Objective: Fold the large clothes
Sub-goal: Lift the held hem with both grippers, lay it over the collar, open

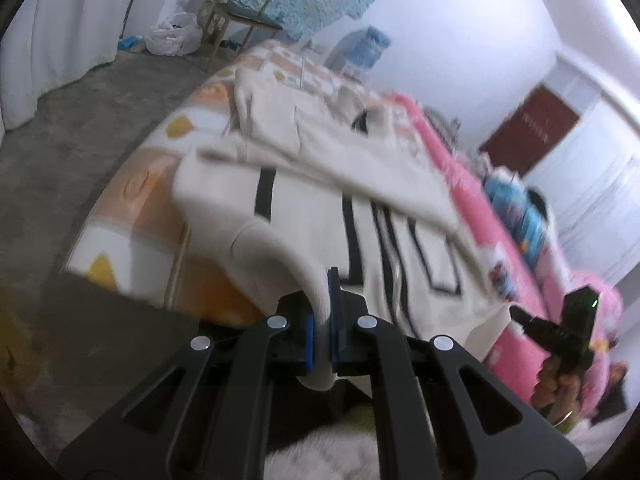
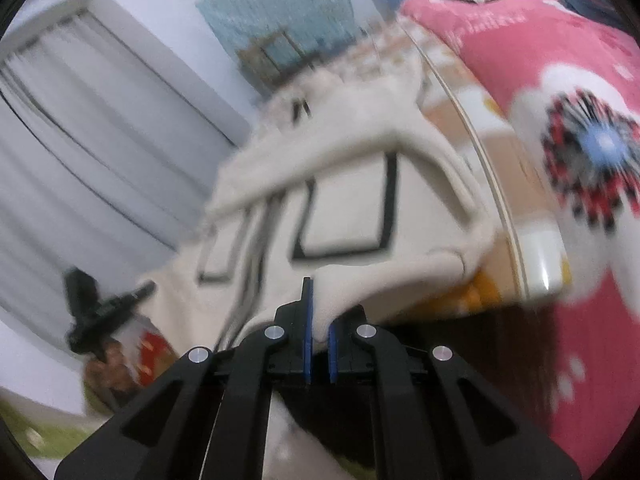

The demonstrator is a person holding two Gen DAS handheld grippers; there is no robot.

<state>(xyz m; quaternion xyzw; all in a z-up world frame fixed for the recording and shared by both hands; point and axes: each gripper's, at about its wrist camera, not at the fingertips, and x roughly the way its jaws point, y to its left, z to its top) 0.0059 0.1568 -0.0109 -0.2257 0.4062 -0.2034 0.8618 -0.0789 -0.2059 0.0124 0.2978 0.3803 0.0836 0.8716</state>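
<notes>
A cream sweater point(image 1: 360, 216) with black rectangle outlines lies spread on the bed, near edge lifted. My left gripper point(image 1: 325, 320) is shut on the sweater's ribbed hem at one corner. My right gripper point(image 2: 319, 332) is shut on the hem of the sweater point(image 2: 344, 216) at the other corner. Each gripper shows in the other's view: the right one point(image 1: 560, 328) at lower right, the left one point(image 2: 100, 308) at lower left. Both views are motion-blurred.
The bed has an orange-and-white patterned sheet point(image 1: 132, 208) and a pink blanket point(image 2: 532, 56) along one side. A wooden chair point(image 1: 244, 12), a white bag point(image 1: 174, 34) and a water bottle point(image 1: 364, 46) stand beyond the bed. White curtains point(image 2: 80, 120) hang to the side.
</notes>
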